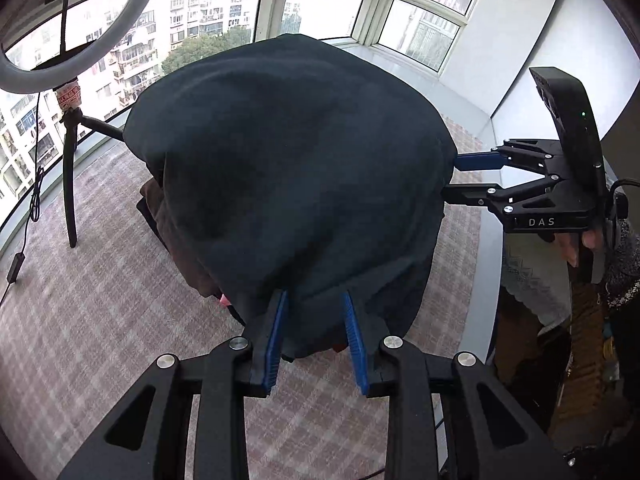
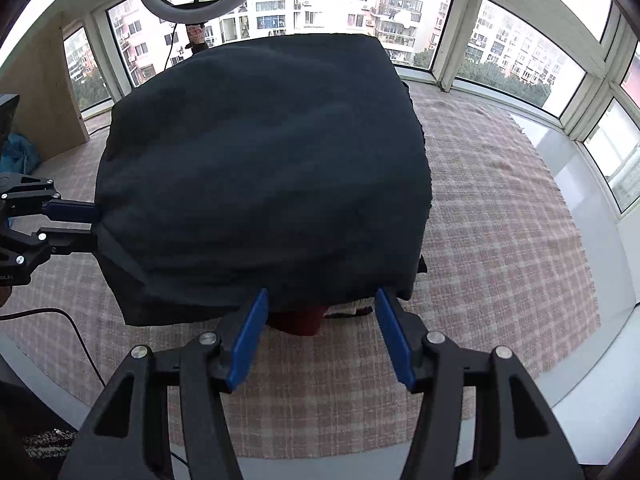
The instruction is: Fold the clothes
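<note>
A dark navy garment (image 1: 296,168) (image 2: 260,168) lies folded as a thick rectangle on top of a small pile. A brown garment (image 1: 184,256) sticks out under it in the left wrist view, and a red one (image 2: 298,322) in the right wrist view. My left gripper (image 1: 315,294) (image 2: 95,226) is open, its blue pads on either side of a bunched bit of the navy edge. My right gripper (image 2: 321,292) (image 1: 450,179) is wide open, its tips at another edge of the navy garment with nothing pinched.
The pile rests on a pink plaid cloth (image 1: 100,320) (image 2: 500,240) spread over a pale surface (image 2: 580,200) by a bay window. A ring light (image 1: 40,76) (image 2: 208,8) on a black tripod stands behind the pile. A wooden panel (image 2: 36,100) stands at the left. A hand (image 1: 576,244) holds the right gripper.
</note>
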A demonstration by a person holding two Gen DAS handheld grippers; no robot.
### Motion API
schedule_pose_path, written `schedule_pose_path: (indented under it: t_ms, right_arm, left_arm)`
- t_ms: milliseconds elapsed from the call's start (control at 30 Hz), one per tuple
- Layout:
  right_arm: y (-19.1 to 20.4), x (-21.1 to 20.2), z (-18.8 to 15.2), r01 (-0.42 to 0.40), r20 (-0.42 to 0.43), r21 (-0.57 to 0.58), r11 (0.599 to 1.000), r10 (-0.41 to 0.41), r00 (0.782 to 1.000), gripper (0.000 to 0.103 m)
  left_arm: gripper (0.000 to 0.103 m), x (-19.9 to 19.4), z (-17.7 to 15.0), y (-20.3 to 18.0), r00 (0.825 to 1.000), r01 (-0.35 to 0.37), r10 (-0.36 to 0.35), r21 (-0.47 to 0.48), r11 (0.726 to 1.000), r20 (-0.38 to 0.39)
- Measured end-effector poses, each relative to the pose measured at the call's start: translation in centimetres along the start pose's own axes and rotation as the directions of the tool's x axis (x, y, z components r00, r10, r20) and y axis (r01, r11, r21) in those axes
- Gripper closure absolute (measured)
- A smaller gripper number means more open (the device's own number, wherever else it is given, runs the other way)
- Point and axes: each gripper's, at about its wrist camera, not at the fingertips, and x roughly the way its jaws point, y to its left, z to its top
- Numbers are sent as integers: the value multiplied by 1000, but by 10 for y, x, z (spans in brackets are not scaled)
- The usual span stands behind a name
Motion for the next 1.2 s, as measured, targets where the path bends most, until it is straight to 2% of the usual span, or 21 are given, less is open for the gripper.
schedule_pose_path:
  t_ms: [100, 167, 200, 233, 267, 367, 400, 467, 600, 700, 767, 967, 1200]
  right_arm:
    - [0, -28, -24, -27, 81, 187, 982, 12, 997, 48]
    - [13, -48, -34, -62, 145, 285, 957, 21, 989, 43]
    - [24, -57, -37, -80, 180, 310, 947, 24, 983, 42]
    - [37, -66, -38, -100, 215, 325, 940, 30, 976, 42]
    - [51, -74, -39, -112, 243, 334, 936, 30, 970, 40]
    - [94, -93, -42, -51, 266, 326, 944, -40, 963, 37]
    - [109, -100, -43, -31, 274, 323, 946, -62, 960, 36]
    - [138, -113, -46, 10, 289, 319, 948, -108, 951, 30]
    - [195, -139, -50, 93, 321, 312, 946, -197, 926, 30]
    - [238, -159, -53, 153, 344, 308, 939, -260, 902, 30]
    - [253, -164, -57, 134, 343, 312, 941, -243, 907, 30]
    - [287, -179, -83, 150, 331, 317, 936, -258, 908, 30]
    - [314, -193, -107, 178, 335, 333, 926, -293, 896, 30]
  left_arm:
    - [75, -35, -16, 12, 996, -75, 75, -3, 997, 37]
    - [65, -61, -28, 17, 990, -120, 120, -3, 993, 74]
    - [55, -72, -32, 21, 986, -141, 141, -11, 990, 92]
    - [49, -84, -37, 24, 982, -156, 157, -24, 988, 108]
    - [47, -95, -42, 28, 977, -170, 174, -38, 985, 124]
    - [39, -127, -58, 45, 969, -151, 166, -97, 984, 180]
    - [32, -136, -65, 49, 964, -156, 175, -107, 982, 198]
    - [26, -153, -78, 55, 954, -180, 202, -114, 977, 221]
    - [25, -183, -111, 65, 943, -219, 246, -139, 966, 223]
    - [24, -196, -136, 78, 944, -232, 266, -177, 956, 196]
    - [24, -204, -150, 87, 945, -242, 277, -200, 950, 174]
    - [24, -239, -187, 106, 940, -235, 284, -242, 942, 191]
    - [24, -268, -213, 110, 935, -232, 282, -229, 945, 214]
